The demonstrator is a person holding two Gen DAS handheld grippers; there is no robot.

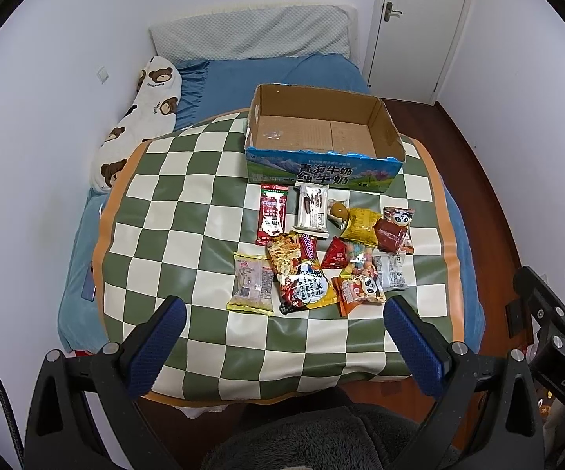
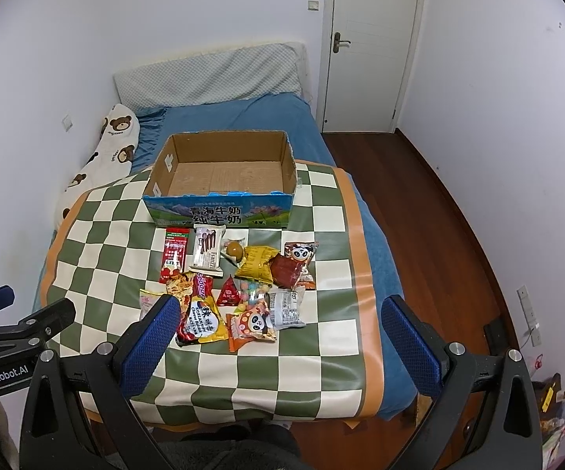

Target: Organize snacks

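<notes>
Nothing has gone into the cardboard box (image 1: 323,133) yet: its brown floor shows bare in both wrist views, so by the look of it the sorting has not begun and every packet is left to move. The left gripper (image 1: 284,338) hangs above the near edge of the checkered mat (image 1: 172,203) with its blue pads spread wide and nothing between them. The right gripper (image 2: 282,335) is likewise wide open and empty. The snacks lie in a loose cluster ahead of the fingertips, between them and the box. Nearest the left gripper's tips are the pale pink packet (image 1: 252,282) just beyond the left pad, the large noodle-style bag (image 1: 300,278) ahead of the gap, and a panda packet (image 1: 361,290) toward the right pad. Farther out, touching or nearly touching the box's printed front, sit the red sachet (image 1: 271,213) and the white wafer pack (image 1: 313,212), with a yellow bag (image 1: 363,225) and a second panda packet (image 1: 395,231) off to the right. In the right wrist view the left pad (image 2: 147,342) covers part of the pale pink packet, and the cluster lies ahead and left of the gap. The box stands beyond everything, open side up, well within a forward reach.
</notes>
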